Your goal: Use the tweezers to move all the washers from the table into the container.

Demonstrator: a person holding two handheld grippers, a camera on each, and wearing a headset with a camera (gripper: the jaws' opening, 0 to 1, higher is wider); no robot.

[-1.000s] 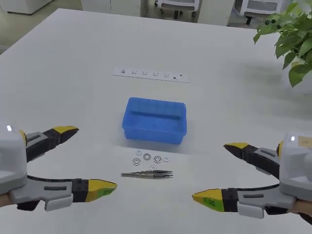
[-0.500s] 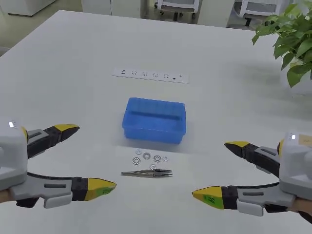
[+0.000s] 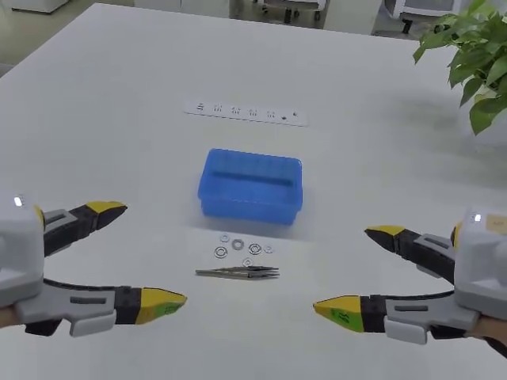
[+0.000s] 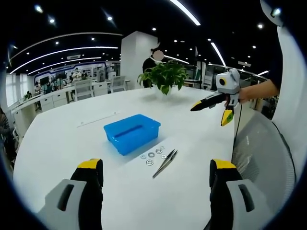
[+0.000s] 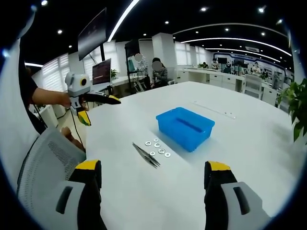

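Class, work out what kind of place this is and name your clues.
Probably an open-plan office or lab: rows of desks, ceiling strip lights, and a potted plant on a large white table.

Tweezers [image 3: 238, 272] beside washers [image 3: 238, 245], near blue container [image 3: 250, 208]

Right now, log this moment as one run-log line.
stage: not started | left gripper: open, empty | right gripper: open, empty | tweezers: on table, untouched | washers: on table between tweezers and blue container
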